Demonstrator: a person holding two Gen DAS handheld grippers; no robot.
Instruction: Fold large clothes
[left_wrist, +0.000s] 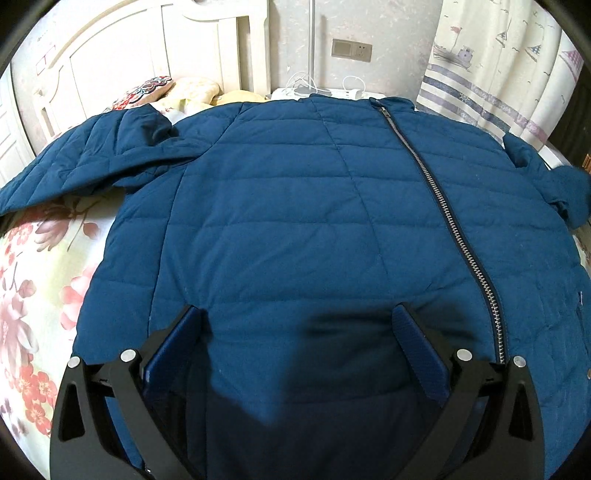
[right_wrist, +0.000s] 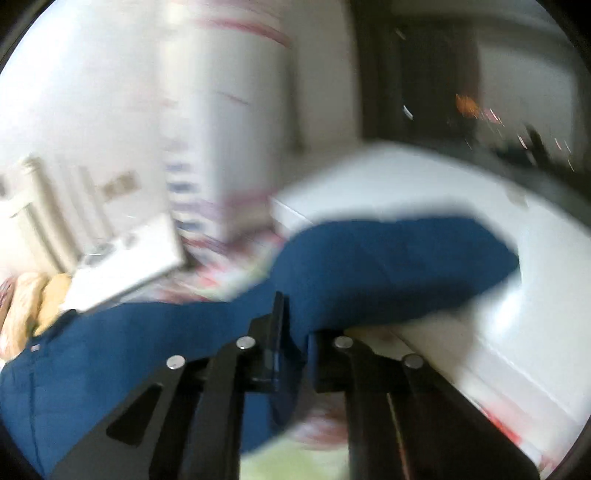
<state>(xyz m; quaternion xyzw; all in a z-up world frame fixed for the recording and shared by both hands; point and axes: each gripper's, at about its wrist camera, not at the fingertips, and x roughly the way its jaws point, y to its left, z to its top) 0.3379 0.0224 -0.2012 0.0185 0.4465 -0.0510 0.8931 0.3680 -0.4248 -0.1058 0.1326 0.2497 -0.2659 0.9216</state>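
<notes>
Item: 1 blue quilted jacket (left_wrist: 288, 206), zip-front, spread face up on the floral bed (left_wrist: 33, 266). Likely soft, puffy, light — take hold at hem or sleeve. Left gripper (left_wrist: 295, 332) spread wide over hem; right gripper (right_wrist: 295, 332) pinched onto sleeve (right_wrist: 388, 266) — blurred.

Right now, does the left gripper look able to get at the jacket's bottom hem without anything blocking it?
Probably yes. The left gripper hangs open right above the blue quilted jacket, spread flat on the floral bedsheet. Only its own shadow crosses the fabric between the fingers; the zipper runs off to one side.
</notes>
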